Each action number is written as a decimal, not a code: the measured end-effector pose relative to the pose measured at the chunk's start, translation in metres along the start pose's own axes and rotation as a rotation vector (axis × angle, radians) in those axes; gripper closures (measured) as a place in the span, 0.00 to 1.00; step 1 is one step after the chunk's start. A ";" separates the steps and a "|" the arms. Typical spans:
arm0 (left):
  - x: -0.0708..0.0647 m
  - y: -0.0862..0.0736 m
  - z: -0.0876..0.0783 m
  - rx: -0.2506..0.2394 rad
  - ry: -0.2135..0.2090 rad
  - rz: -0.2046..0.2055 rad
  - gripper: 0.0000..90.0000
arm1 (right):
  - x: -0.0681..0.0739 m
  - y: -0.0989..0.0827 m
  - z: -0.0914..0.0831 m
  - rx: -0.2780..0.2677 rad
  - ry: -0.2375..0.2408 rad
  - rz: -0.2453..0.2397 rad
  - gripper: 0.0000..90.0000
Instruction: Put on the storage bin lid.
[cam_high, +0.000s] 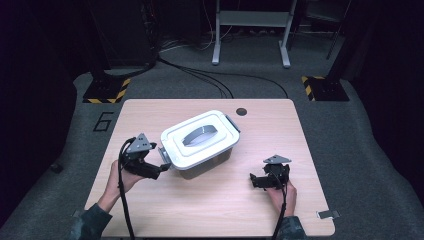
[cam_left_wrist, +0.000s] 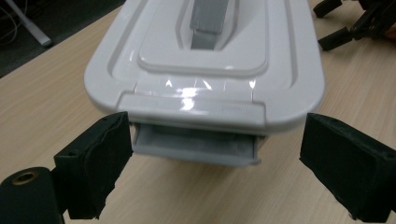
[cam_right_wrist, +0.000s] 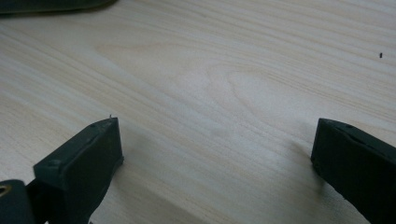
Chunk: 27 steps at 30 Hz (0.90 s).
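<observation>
A clear storage box with a white lid (cam_high: 200, 137) and a grey handle (cam_high: 198, 135) sits turned at an angle in the middle of the wooden table (cam_high: 150, 210). My left gripper (cam_high: 163, 168) is open at the box's near-left end. In the left gripper view its jaws stand wide on either side of the grey latch (cam_left_wrist: 196, 147) under the lid's (cam_left_wrist: 205, 51) rim, touching nothing. My right gripper (cam_high: 254, 181) rests low over bare wood to the right of the box, open, with nothing between its jaws (cam_right_wrist: 212, 154).
A dark round cable hole (cam_high: 241, 111) sits in the table near its far edge. A small grey clip (cam_high: 327, 214) lies at the front right corner. Beyond the table are floor cables, striped stand bases and a metal frame.
</observation>
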<state>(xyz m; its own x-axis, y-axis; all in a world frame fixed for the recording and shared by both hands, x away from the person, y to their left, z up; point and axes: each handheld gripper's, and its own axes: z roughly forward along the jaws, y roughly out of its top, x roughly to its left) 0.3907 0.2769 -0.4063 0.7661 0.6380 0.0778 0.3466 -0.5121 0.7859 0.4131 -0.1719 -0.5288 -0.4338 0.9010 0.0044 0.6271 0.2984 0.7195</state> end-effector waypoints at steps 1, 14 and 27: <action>-0.002 -0.008 0.001 0.003 0.012 -0.004 0.10 | 0.000 0.000 0.000 0.000 -0.001 0.000 0.01; -0.011 -0.083 0.032 0.100 0.060 -0.080 0.09 | 0.000 0.000 0.000 0.000 -0.001 -0.002 0.01; -0.004 -0.123 0.045 0.087 0.091 -0.172 0.08 | 0.000 0.000 0.000 0.001 -0.004 -0.001 0.01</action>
<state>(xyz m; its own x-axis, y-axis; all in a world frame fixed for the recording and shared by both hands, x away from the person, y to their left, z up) 0.3695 0.3112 -0.5308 0.6408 0.7677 0.0056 0.5164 -0.4364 0.7368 0.4130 -0.1715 -0.5288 -0.4318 0.9020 0.0003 0.6269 0.2999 0.7190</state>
